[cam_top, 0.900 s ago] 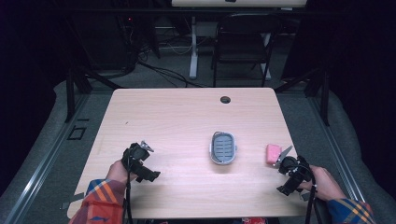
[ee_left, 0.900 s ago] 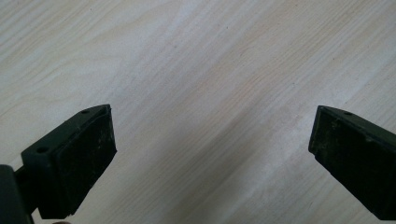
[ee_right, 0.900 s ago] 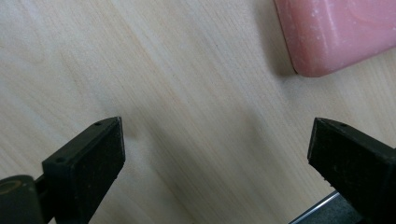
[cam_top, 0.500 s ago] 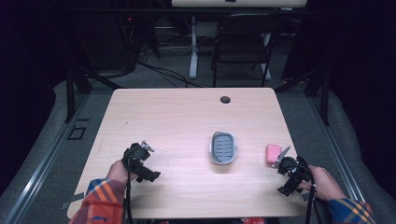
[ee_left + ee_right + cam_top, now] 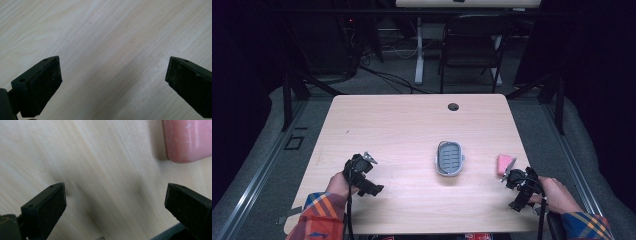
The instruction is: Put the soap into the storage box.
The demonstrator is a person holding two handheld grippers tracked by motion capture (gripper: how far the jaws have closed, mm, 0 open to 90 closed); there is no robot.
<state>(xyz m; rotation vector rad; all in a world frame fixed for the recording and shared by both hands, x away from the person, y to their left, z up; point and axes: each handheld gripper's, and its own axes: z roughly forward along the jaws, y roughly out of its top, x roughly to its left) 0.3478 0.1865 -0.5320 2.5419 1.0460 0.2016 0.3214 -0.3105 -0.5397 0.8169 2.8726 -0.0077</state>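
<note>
A grey soap dish with a slotted inset sits near the middle of the wooden table. A pink bar of soap lies to its right, and it reaches into the top right corner of the right gripper view as a pink bar of soap. My right gripper hovers just in front of the soap, open, its jaws wide apart over bare wood. My left gripper is at the table's front left, open too, with only bare wood between its jaws.
A round cable hole sits near the table's far edge. Behind the table stand a black chair and a white desk leg, with cables on the floor. Wide bare wood lies between the two grippers.
The right gripper has shifted slightly; its view is a little blurred. The left gripper, dish and soap have stayed put.
</note>
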